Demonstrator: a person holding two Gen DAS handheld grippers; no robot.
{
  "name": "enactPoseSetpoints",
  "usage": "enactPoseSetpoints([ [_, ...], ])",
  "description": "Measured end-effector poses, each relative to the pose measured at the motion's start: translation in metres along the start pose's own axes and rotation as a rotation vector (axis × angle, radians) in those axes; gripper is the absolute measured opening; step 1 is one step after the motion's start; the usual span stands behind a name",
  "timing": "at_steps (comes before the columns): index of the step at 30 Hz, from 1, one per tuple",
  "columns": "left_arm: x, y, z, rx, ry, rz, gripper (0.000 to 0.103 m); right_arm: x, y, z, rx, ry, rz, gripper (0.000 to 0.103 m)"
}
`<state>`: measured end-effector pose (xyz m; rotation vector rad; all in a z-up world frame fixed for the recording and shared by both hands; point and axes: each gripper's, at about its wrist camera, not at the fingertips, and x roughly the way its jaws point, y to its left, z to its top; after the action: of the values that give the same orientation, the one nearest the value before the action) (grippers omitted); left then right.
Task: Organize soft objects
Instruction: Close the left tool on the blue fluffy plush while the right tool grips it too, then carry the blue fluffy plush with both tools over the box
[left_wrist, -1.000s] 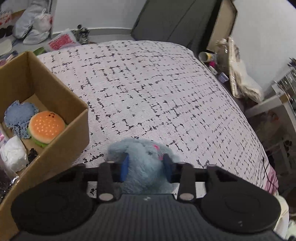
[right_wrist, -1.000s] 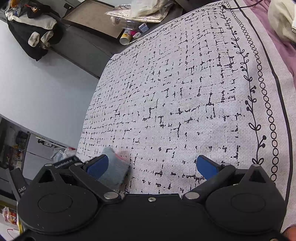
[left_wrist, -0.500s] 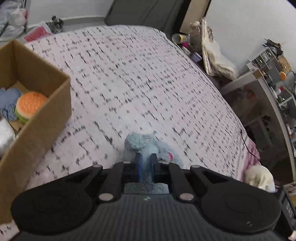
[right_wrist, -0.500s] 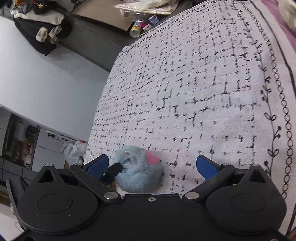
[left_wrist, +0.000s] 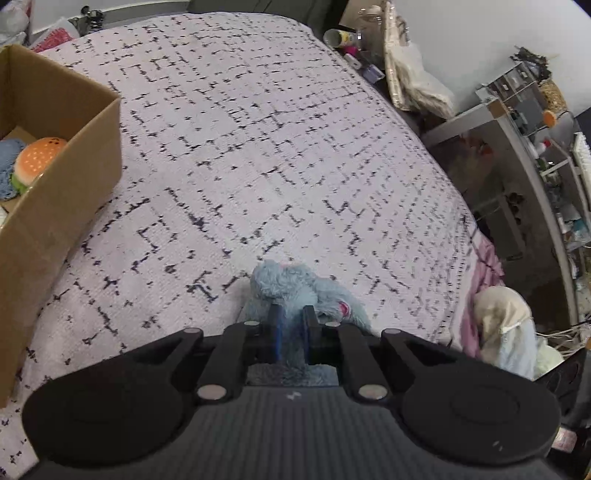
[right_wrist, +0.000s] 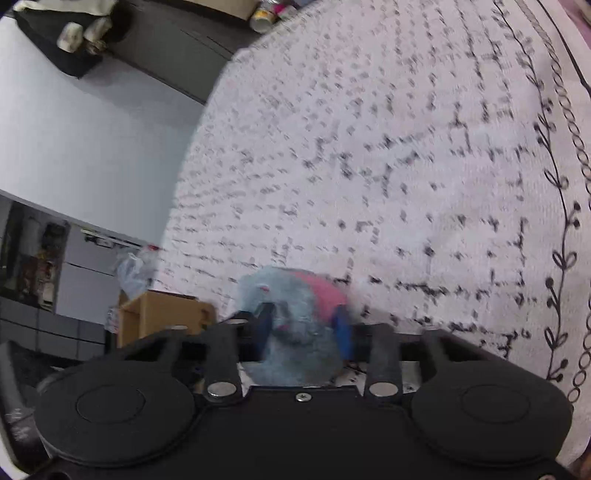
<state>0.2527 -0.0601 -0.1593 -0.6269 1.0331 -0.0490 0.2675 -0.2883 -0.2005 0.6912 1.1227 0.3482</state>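
Plush toy (left_wrist: 295, 291) now sits pinched in my left claw (left_wrist: 291, 332); my right claw (right_wrist: 303, 328), wide a moment ago, is closing around it, ready for lifting.

Left tool (left_wrist: 291, 323) black, ribbed grey housing, blue pads, right tool (right_wrist: 304, 325) black, silver pivot screws

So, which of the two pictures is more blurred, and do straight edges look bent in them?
Right wrist view: plainly motion-blurred, the bedspread pattern smeared and the blue plush toy soft-edged. Left wrist view: sharper, with the cardboard box and burger toy crisp. Both views: fisheye bending, the bed edges curving, and even light without glare.
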Motion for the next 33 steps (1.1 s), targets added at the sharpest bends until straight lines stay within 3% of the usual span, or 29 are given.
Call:
enactPoseSetpoints([
  [4,0.002,-0.004,-0.004,0.019,0.007,0.017,0.014,0.0,-0.001,0.0,0.004,0.005,-0.003,0.029],
  [9,0.008,-0.005,-0.012,0.014,0.016,0.048,0.025,0.004,-0.001,0.0,0.014,0.024,-0.009,0.032],
  [20,-0.004,-0.005,-0.017,0.02,-0.019,0.028,0.016,-0.001,0.005,-0.003,0.007,0.009,-0.008,0.027],
  [33,-0.039,-0.003,-0.021,0.051,-0.031,-0.016,0.015,-0.031,0.021,-0.023,-0.022,-0.034,0.021,0.027],
])
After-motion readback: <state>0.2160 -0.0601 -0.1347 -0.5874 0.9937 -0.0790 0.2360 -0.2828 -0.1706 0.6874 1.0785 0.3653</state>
